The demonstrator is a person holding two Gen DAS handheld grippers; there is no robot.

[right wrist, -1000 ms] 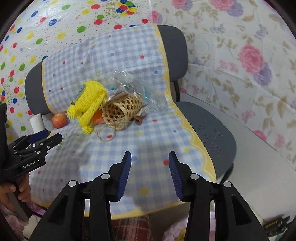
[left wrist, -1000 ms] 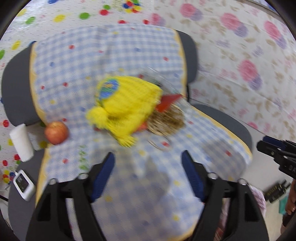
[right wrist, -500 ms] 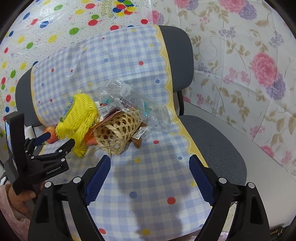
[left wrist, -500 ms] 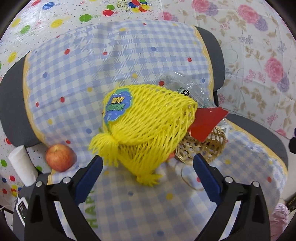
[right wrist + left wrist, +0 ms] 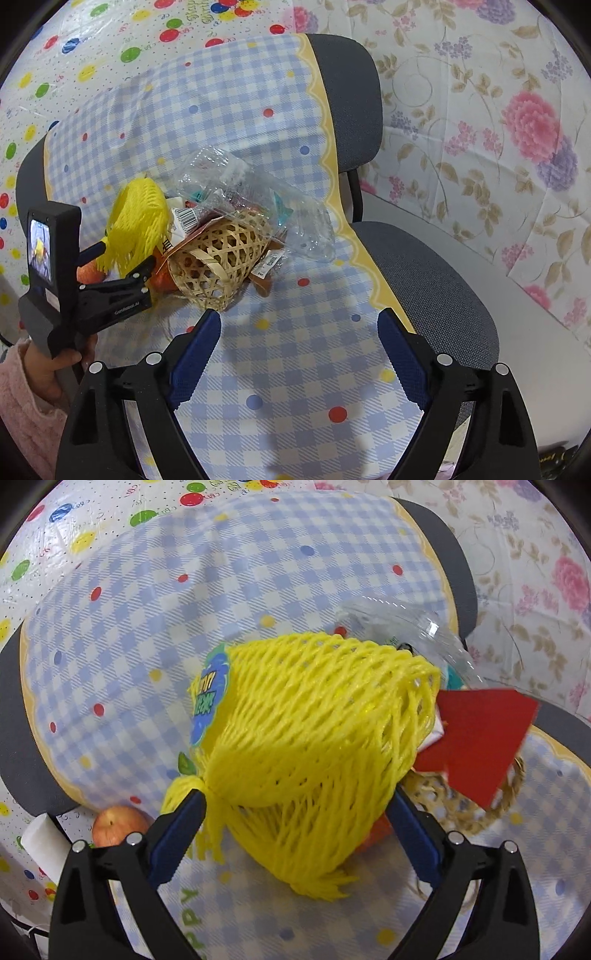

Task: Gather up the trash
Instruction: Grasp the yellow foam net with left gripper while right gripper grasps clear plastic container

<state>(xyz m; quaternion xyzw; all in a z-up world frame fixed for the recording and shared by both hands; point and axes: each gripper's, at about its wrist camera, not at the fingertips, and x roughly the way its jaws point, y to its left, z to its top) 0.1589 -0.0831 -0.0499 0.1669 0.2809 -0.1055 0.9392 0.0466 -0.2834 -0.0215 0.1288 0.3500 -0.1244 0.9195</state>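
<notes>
Checked blue cloth (image 5: 258, 122) covers your chair (image 5: 436, 280), floral sheeting behind it on the right of both views, and the trash pile sits mid-seat, nothing collected yet as far as I can see. Your left tongs (image 5: 295, 830) are right on the yellow foam net (image 5: 314, 738), centre frame in the left view. The net sits between the blue pads, and the jaws are closing in on it. I can't call a firm clamp yet; the pads look level with its flanks but not squeezing.

Your right tongs (image 5: 299, 354) stand wide apart at the bottom of the right view, nothing between them, only bare cloth.

Plenty left. The woven basket (image 5: 218, 262) lies tipped on its side in the middle. Clear plastic wrap (image 5: 243, 184) spills above and right of it. A red card (image 5: 480, 738) pokes out at the right of the left view. An apple (image 5: 118, 825) rests lower left, well apart from the pile.

So: first pickup in hand, by my reading, everything else waiting.
</notes>
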